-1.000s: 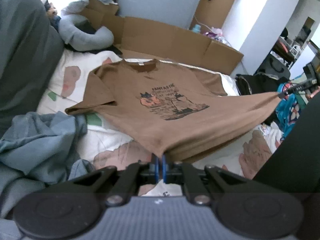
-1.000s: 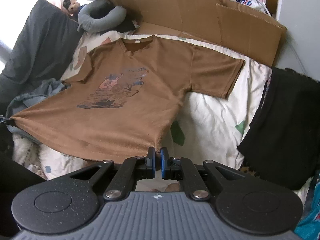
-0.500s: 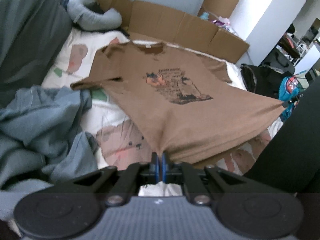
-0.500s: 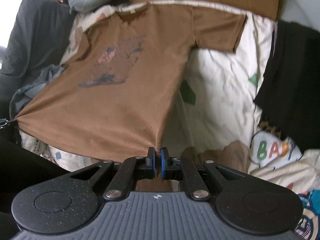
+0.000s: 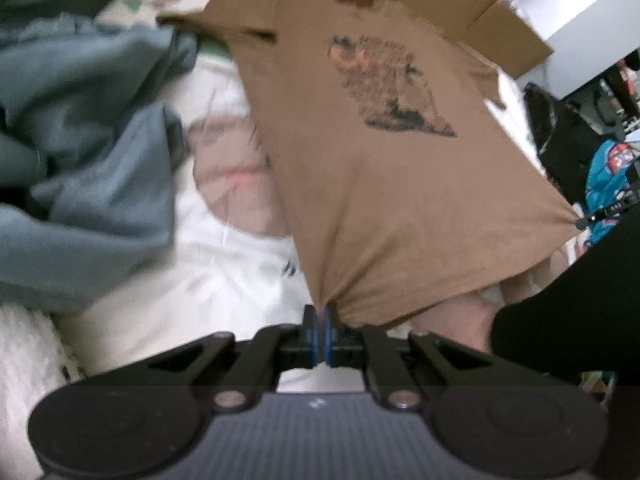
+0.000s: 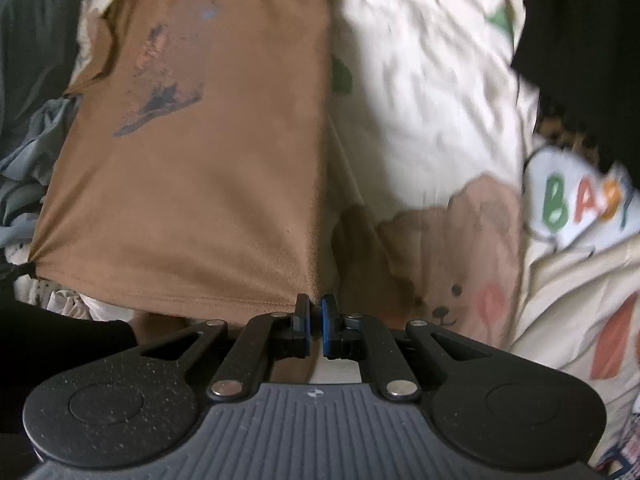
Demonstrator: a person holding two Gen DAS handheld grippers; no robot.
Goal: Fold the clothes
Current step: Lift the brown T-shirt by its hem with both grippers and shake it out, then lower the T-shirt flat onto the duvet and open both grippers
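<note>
Shirt, brown, short-sleeved, dark print on chest: spread front-up over bed sheet, collar at far end, hem nearest the cameras and stretched between two corners.
Left claw: pressed together, pinching one hem corner.
Right claw: pressed together, pinching the opposite hem corner; hem stitching visible just beside it.
Sheet: white, printed with bears and coloured letters.
Blue-grey garment: crumpled, beside the shirt's sleeve.
Black cloth: on the sheet, apart from the shirt.
Cardboard: beyond the collar.
</note>
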